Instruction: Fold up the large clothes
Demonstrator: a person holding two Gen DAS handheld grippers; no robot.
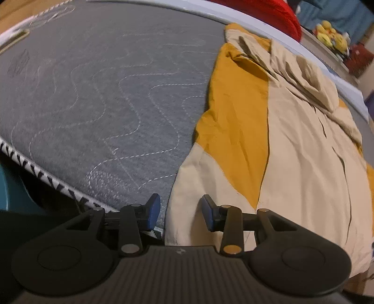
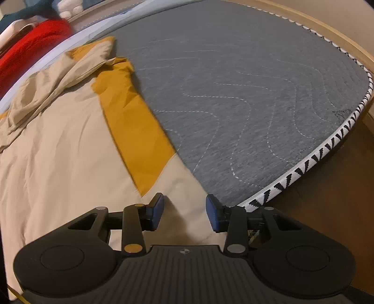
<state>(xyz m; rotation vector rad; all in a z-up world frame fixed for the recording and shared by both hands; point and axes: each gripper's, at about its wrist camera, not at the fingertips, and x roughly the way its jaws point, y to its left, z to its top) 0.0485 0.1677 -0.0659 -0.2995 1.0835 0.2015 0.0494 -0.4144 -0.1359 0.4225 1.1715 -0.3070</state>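
Observation:
A large beige and mustard-yellow garment [image 1: 292, 145] lies spread on the grey quilted mattress [image 1: 93, 93]. Its far end is bunched in folds. In the left wrist view my left gripper [image 1: 181, 211] is open, its blue pads straddling the garment's near left corner at the mattress edge. In the right wrist view the same garment [image 2: 58, 145] lies to the left, and my right gripper [image 2: 184, 212] is open, its pads on either side of the near right corner of the beige hem. Neither gripper holds cloth.
The mattress [image 2: 245, 93] has a black-and-white woven border [image 2: 303, 168] and a wooden frame [image 2: 339, 39]. A red cloth [image 1: 268, 14] and yellow soft toys [image 1: 332, 35] lie beyond the far edge. The red cloth also shows in the right wrist view [image 2: 30, 44].

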